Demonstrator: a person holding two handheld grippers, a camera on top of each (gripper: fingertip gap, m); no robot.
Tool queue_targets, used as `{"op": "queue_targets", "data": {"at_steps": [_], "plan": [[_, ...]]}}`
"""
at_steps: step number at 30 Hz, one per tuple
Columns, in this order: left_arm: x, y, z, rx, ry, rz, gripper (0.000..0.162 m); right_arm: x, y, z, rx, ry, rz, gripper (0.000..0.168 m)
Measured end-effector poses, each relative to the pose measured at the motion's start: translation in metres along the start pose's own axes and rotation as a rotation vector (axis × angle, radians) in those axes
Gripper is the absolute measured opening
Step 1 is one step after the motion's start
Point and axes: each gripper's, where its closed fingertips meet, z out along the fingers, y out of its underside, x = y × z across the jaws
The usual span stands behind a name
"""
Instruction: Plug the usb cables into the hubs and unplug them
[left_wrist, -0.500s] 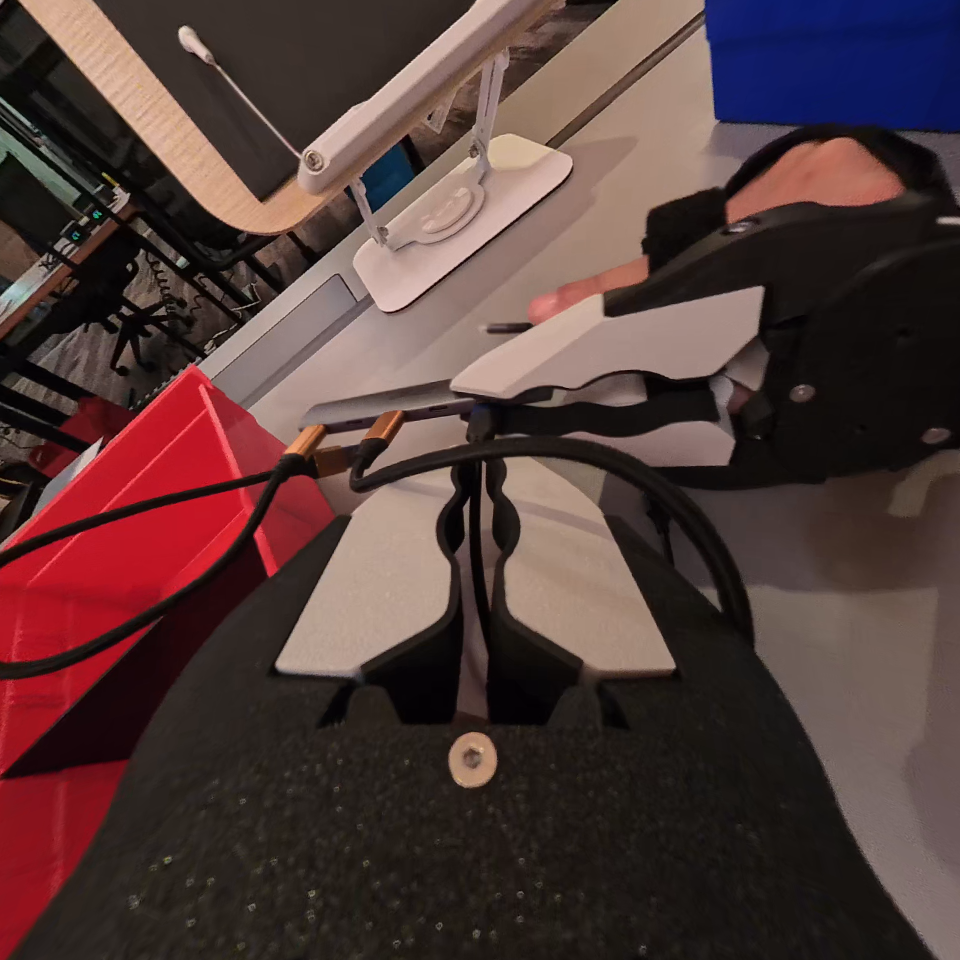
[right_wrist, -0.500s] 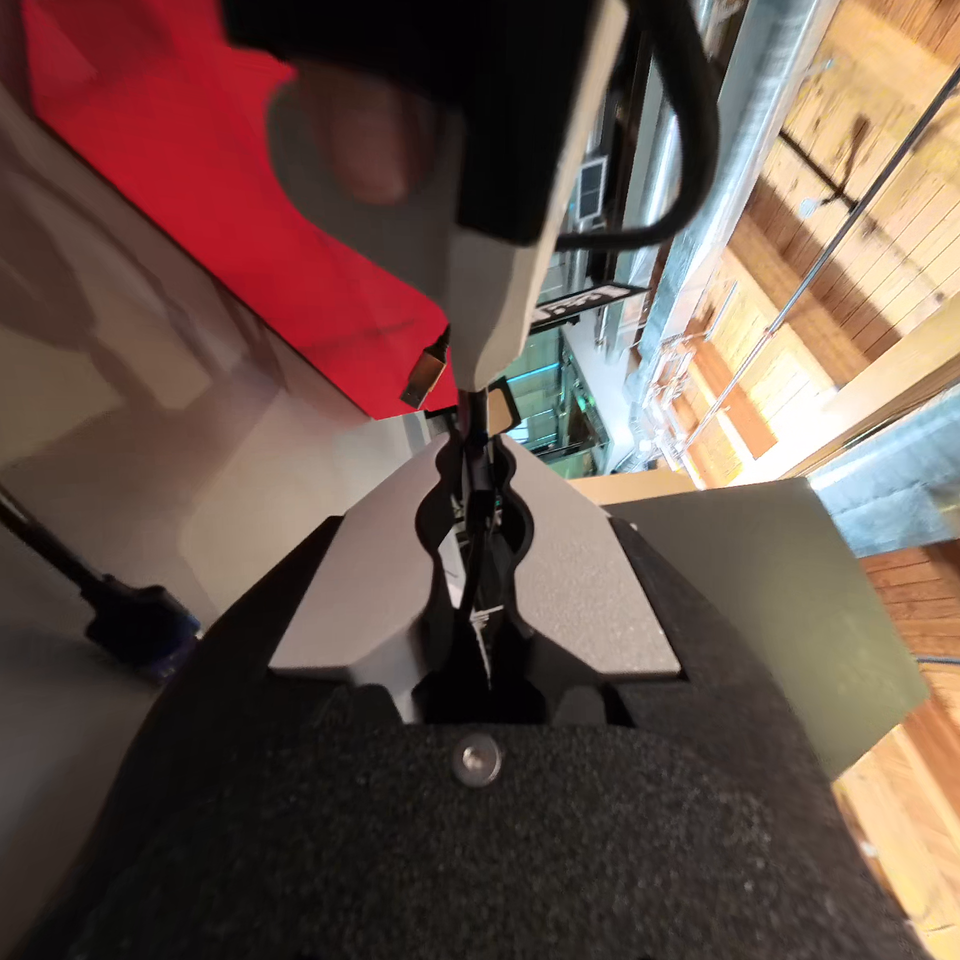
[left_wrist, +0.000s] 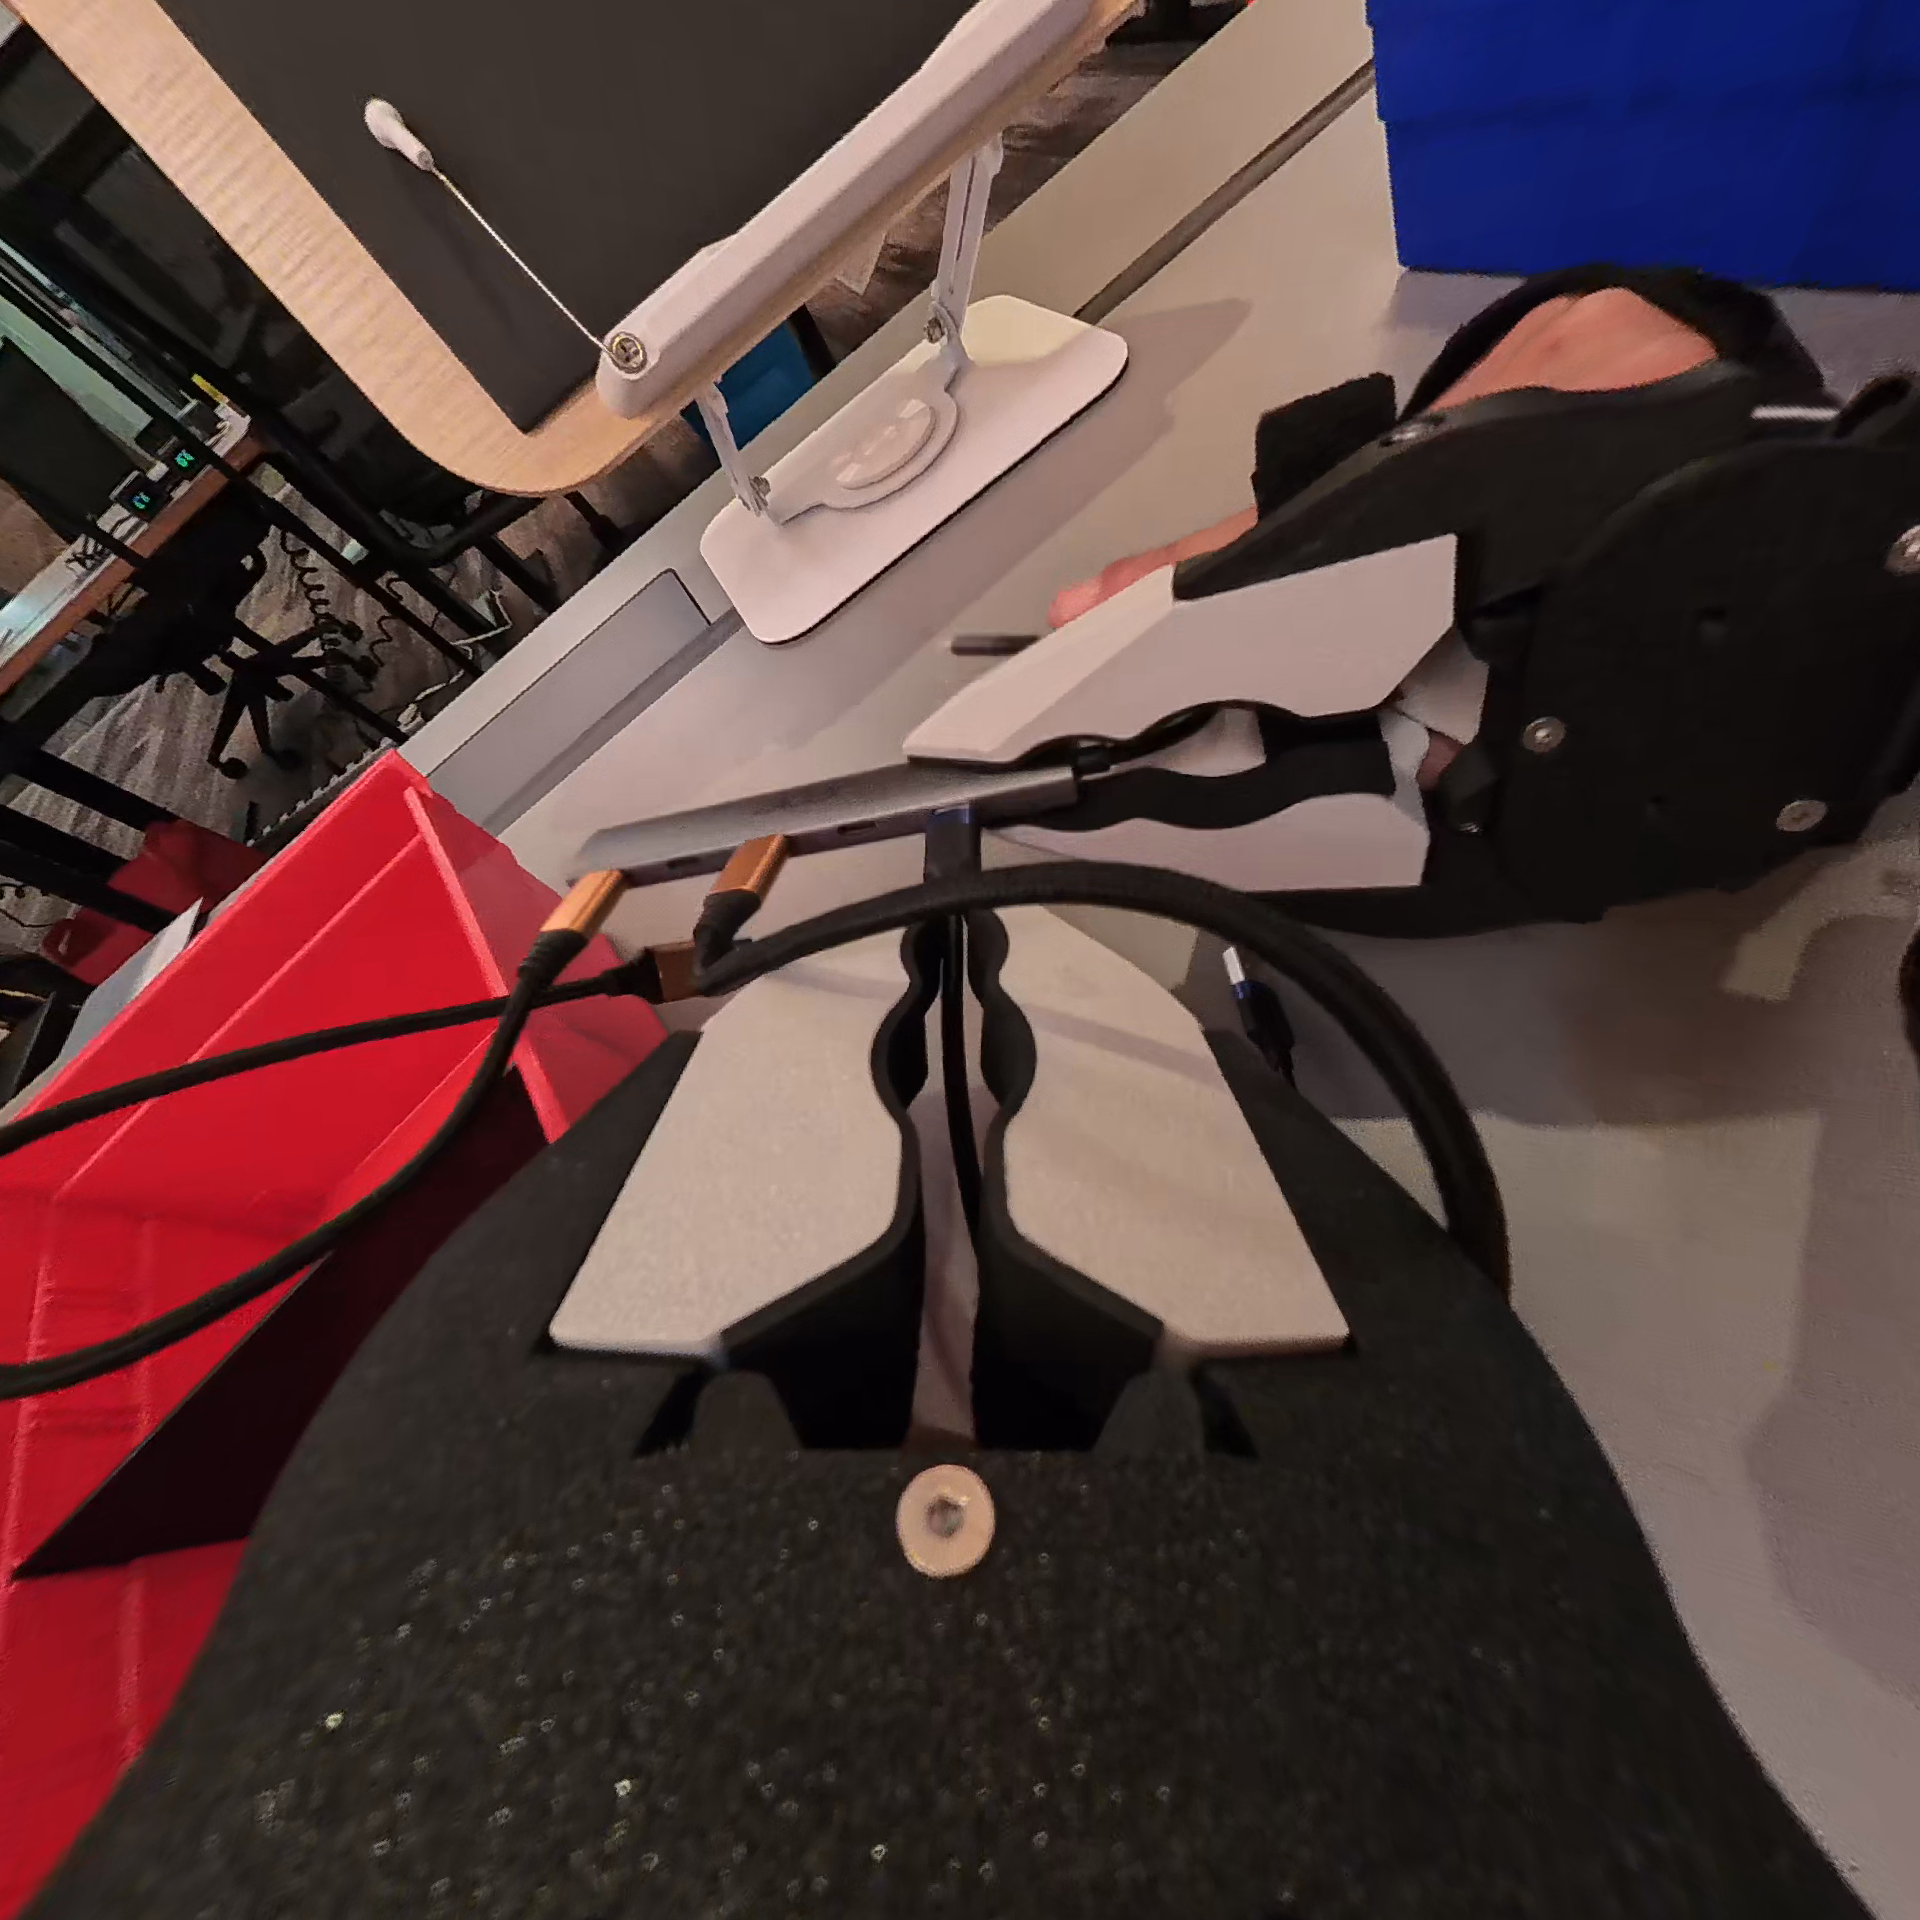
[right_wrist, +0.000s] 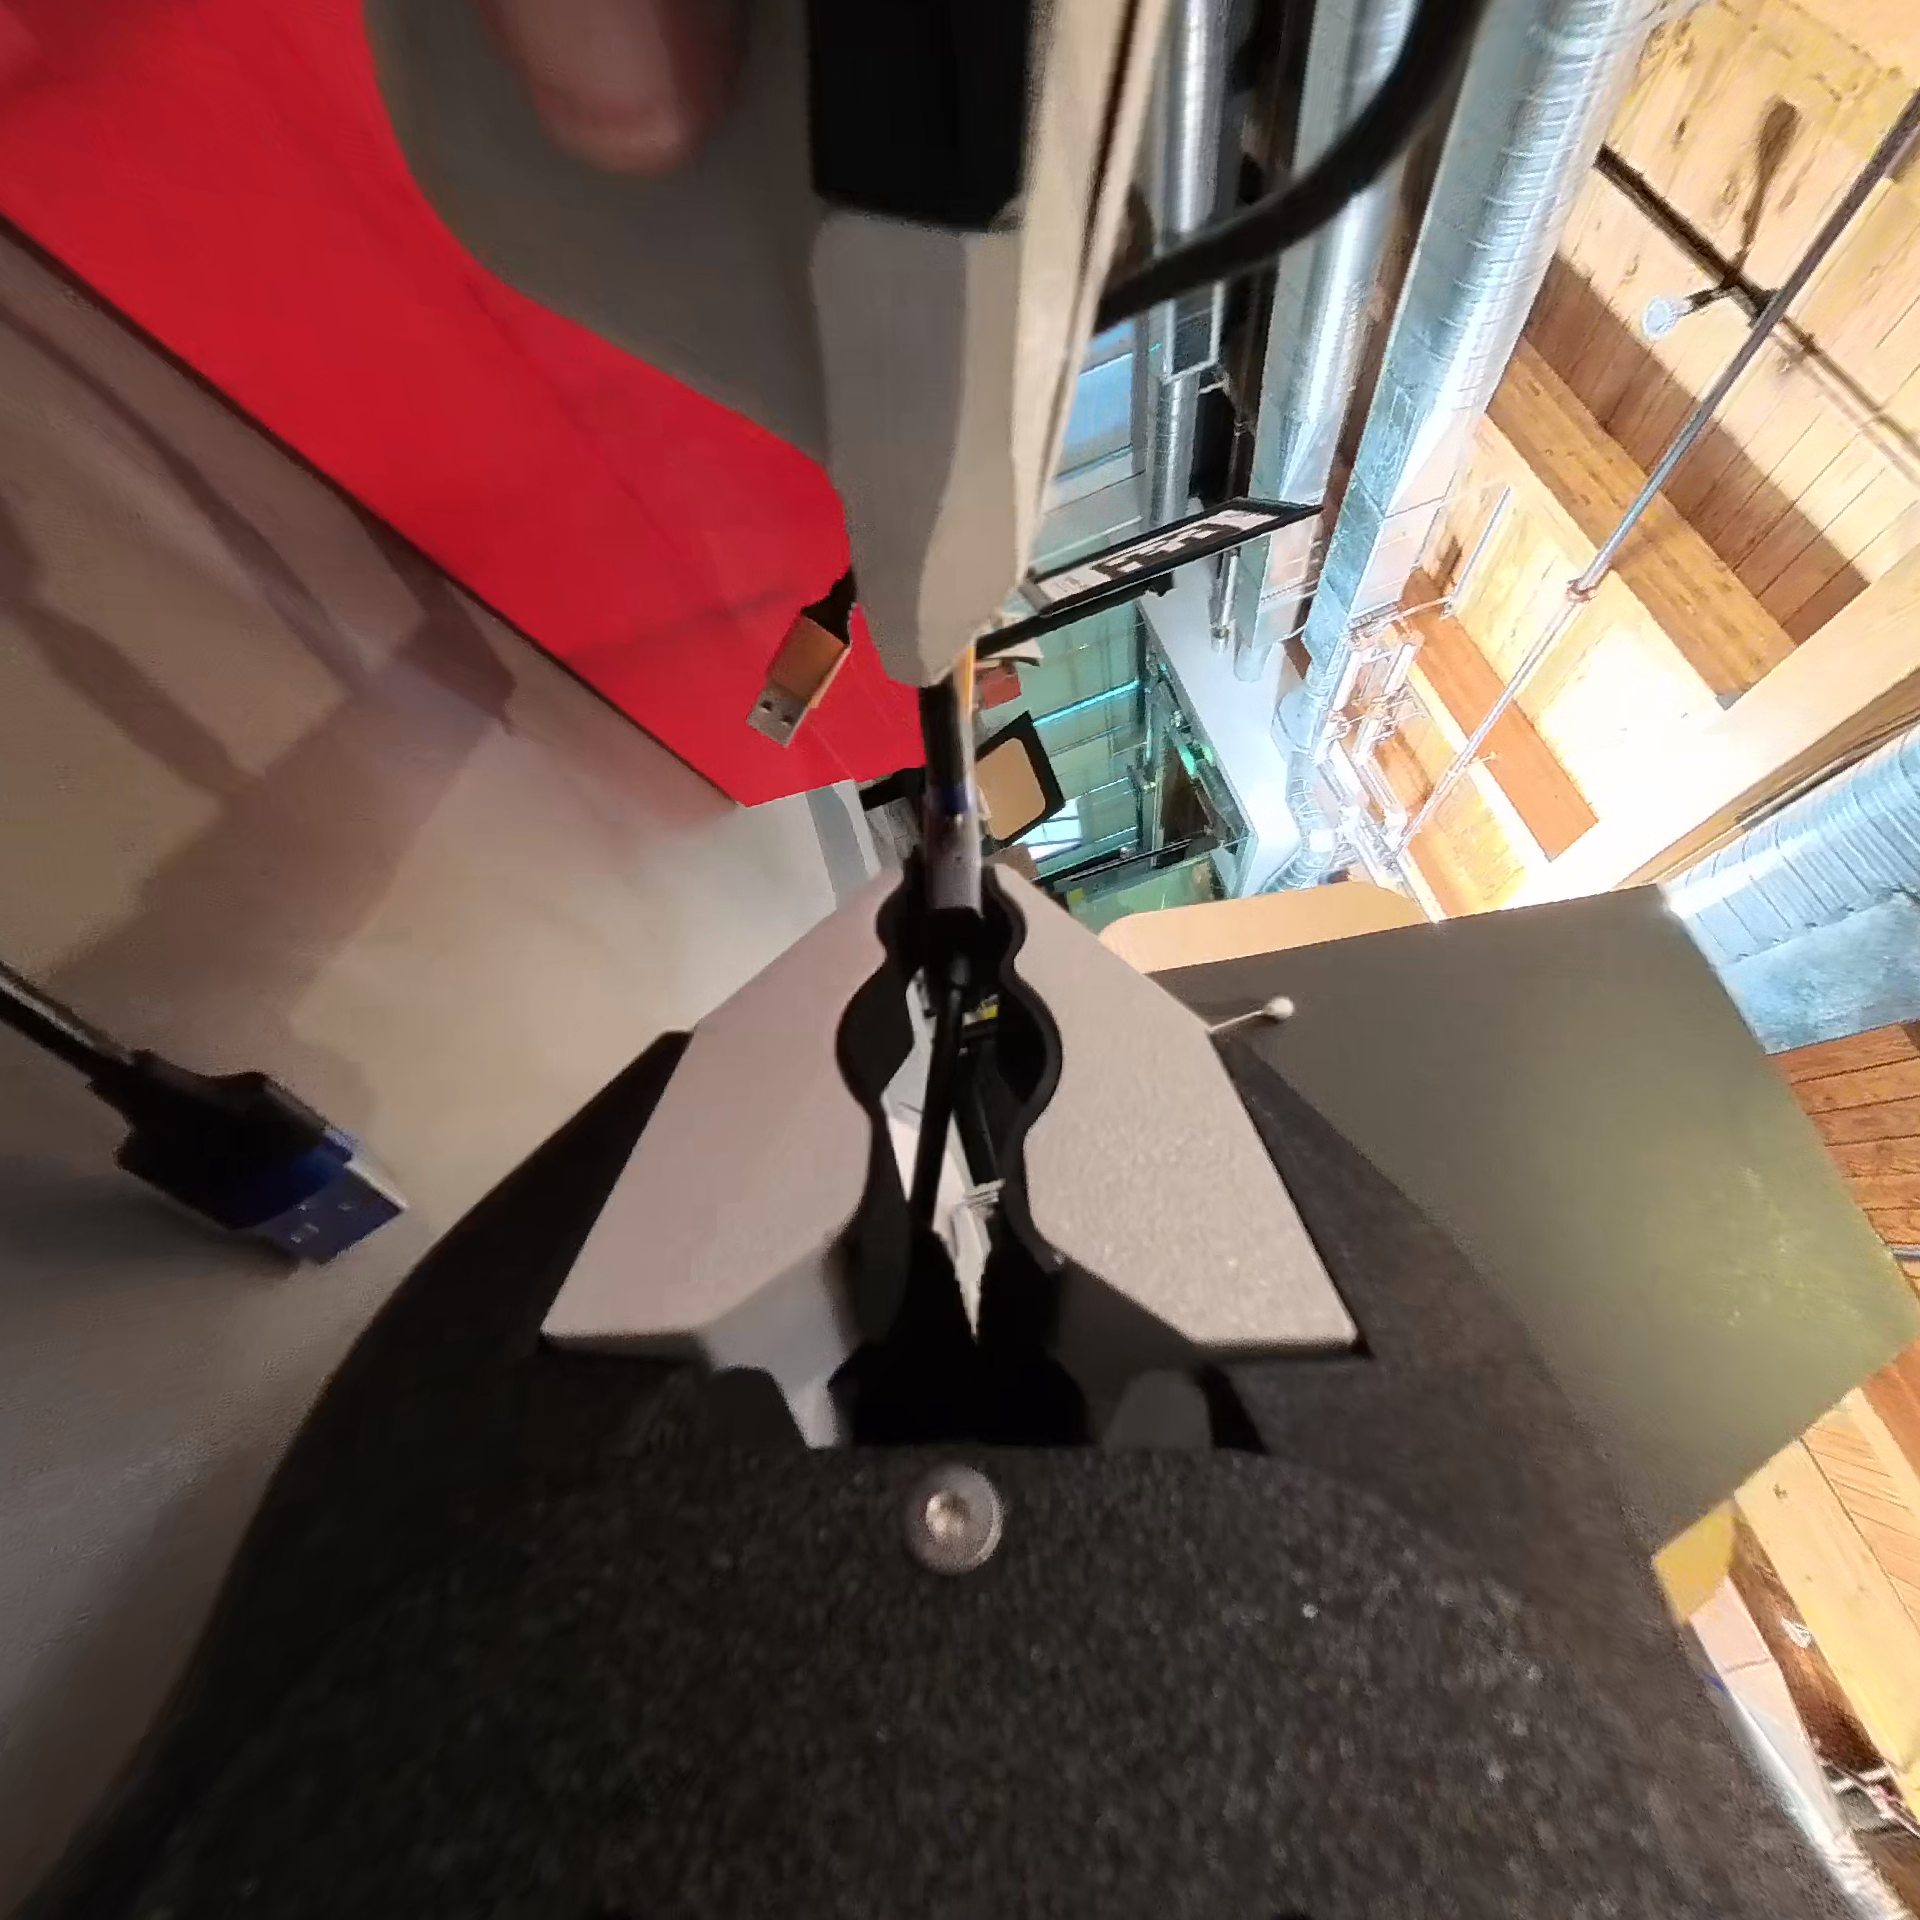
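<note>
My left gripper (left_wrist: 948, 935) is shut on a thin black cable just behind its plug (left_wrist: 951, 844), which meets the side of a slim grey USB hub (left_wrist: 790, 821). My right gripper (left_wrist: 997, 774) is shut on the hub's right end and holds it above the table. The right wrist view shows that grip (right_wrist: 951, 894) on the hub's end (right_wrist: 951, 862). Two orange-sleeved plugs (left_wrist: 750, 868) sit in the hub's side ports. A third orange plug (right_wrist: 800, 675) hangs loose. A thick braided black cable (left_wrist: 1039, 894) arches over my left fingers.
A red bin (left_wrist: 260, 1039) stands at the left and a blue bin (left_wrist: 1662, 135) at the back right. A white folding stand (left_wrist: 914, 488) sits behind the hub. A loose blue USB plug (left_wrist: 1252, 997) lies on the grey table (left_wrist: 1662, 1247); it also shows in the right wrist view (right_wrist: 281, 1184). There is about 5 cm between the tips of the two grippers.
Both grippers keep their grips. In the right wrist view the left gripper looms slightly larger and the loose orange plug sits a little higher. The blue plug on the table now shows in the left view.
</note>
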Motion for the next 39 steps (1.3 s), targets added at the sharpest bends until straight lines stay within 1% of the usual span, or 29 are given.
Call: {"op": "queue_targets", "data": {"at_steps": [6, 10, 17, 20, 27, 29, 34, 36, 39], "plan": [[0.003, 0.001, 0.0, 0.013, 0.023, 0.0, 0.004, 0.002, -0.001, -0.004, 0.017, 0.012, -0.071, 0.007], [0.006, -0.002, -0.002, 0.045, 0.064, 0.007, 0.004, -0.004, -0.004, -0.007, 0.048, -0.02, -0.078, 0.007], [0.007, -0.001, -0.007, 0.056, 0.14, -0.003, 0.004, -0.01, -0.009, -0.009, 0.063, -0.06, -0.048, 0.007], [0.007, 0.0, -0.007, 0.081, 0.14, -0.038, 0.004, -0.011, -0.01, -0.009, 0.056, -0.065, -0.024, 0.007], [0.006, -0.011, -0.01, 0.178, 0.139, -0.068, 0.005, -0.009, -0.014, -0.012, 0.076, -0.109, 0.125, 0.007], [0.006, -0.011, -0.01, 0.18, 0.135, -0.069, 0.005, -0.008, -0.013, -0.011, 0.071, -0.097, 0.116, 0.007], [0.005, -0.013, -0.009, 0.203, 0.123, -0.086, 0.005, -0.003, -0.011, -0.011, 0.069, -0.091, 0.189, 0.007], [0.006, -0.01, -0.007, 0.19, 0.124, -0.086, 0.005, 0.001, -0.01, -0.012, 0.068, -0.071, 0.179, 0.007], [0.005, -0.006, -0.005, 0.187, 0.114, -0.116, 0.005, -0.003, -0.011, -0.012, 0.067, -0.084, 0.14, 0.006]]}}
